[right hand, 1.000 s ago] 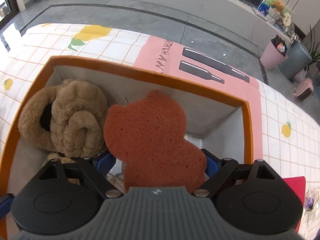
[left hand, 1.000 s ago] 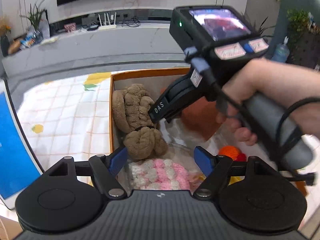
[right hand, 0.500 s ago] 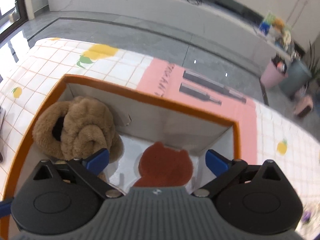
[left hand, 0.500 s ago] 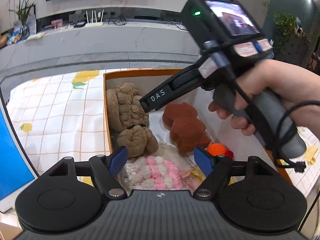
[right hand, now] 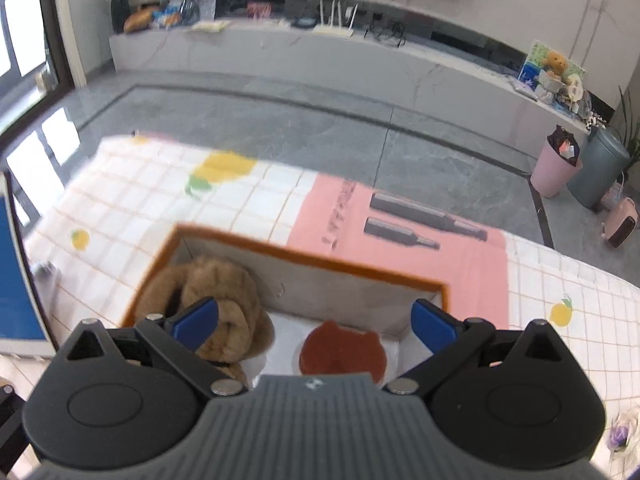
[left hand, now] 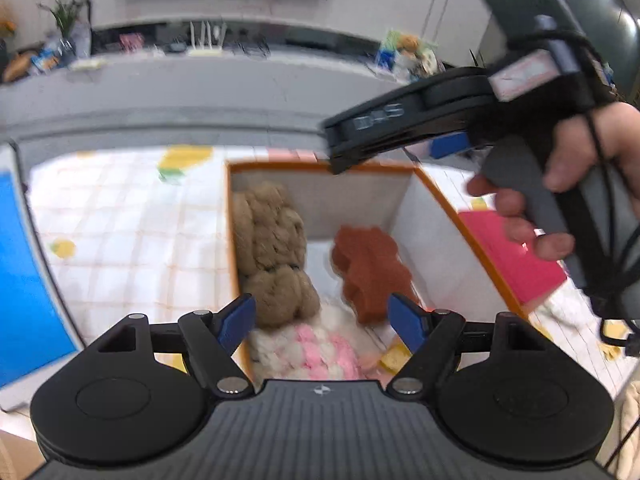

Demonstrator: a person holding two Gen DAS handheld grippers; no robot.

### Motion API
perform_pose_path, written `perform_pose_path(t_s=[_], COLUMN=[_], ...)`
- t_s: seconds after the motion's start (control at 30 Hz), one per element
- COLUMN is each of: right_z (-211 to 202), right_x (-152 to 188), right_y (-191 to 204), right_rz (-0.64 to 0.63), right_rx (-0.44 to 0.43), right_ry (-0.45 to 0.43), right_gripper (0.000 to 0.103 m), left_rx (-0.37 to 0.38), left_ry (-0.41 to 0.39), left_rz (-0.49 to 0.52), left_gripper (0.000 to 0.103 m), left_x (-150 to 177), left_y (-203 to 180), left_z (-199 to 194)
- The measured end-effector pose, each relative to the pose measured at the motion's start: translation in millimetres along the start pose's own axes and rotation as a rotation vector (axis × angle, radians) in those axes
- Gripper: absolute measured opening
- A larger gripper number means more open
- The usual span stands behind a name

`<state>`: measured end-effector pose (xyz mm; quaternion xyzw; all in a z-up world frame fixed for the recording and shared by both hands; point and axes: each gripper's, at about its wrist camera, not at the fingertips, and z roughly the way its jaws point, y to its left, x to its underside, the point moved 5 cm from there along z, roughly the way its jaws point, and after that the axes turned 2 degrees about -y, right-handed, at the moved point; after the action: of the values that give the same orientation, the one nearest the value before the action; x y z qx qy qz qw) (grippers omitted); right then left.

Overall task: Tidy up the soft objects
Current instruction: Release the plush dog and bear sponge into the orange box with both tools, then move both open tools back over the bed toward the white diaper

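An orange-rimmed box (left hand: 440, 200) (right hand: 304, 258) stands on the tablecloth. Inside lie a brown plush (left hand: 272, 240) (right hand: 224, 304) on the left, a red-brown bear-shaped sponge (left hand: 370, 268) (right hand: 342, 350) on the right, and a pink-and-white fluffy piece (left hand: 308, 350) at the near end. My left gripper (left hand: 322, 320) is open and empty above the box's near end. My right gripper (right hand: 316, 322) is open and empty, raised above the box; the left wrist view shows it (left hand: 360, 148) over the far rim.
A checked cloth with lemon prints (right hand: 120, 216) covers the table. A pink mat with bottle pictures (right hand: 400, 232) lies behind the box. A blue board (left hand: 20, 280) lies at left, a pink-red flat item (left hand: 508, 256) right of the box. Floor and a TV bench lie beyond.
My right gripper opened and let the sponge drop into the box, then rose up and back. The left gripper stayed open and shifted slightly.
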<state>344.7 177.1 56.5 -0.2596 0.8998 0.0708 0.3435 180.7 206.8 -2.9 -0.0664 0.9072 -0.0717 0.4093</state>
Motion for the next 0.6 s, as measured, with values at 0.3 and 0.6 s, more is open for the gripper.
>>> perform_pose_path(t_s=[0.3, 0.6], right_z=[-103.5, -203.1], right_x=[39.1, 170.2], right_y=[-57.2, -161.4], right_rz=[0.225, 0.248], right_rx=[-0.033, 0.135], right_ry=[-0.12, -0.154], right_gripper=[0.1, 0.1], left_rx=[0.069, 0.164], left_ry=[-0.047, -0.104], left_rz=[0.011, 0.213], left_gripper=[0.089, 0.089], left_x=[-0.2, 29.9], left_y=[-51.9, -167.5], left_z=[-61.2, -91.5])
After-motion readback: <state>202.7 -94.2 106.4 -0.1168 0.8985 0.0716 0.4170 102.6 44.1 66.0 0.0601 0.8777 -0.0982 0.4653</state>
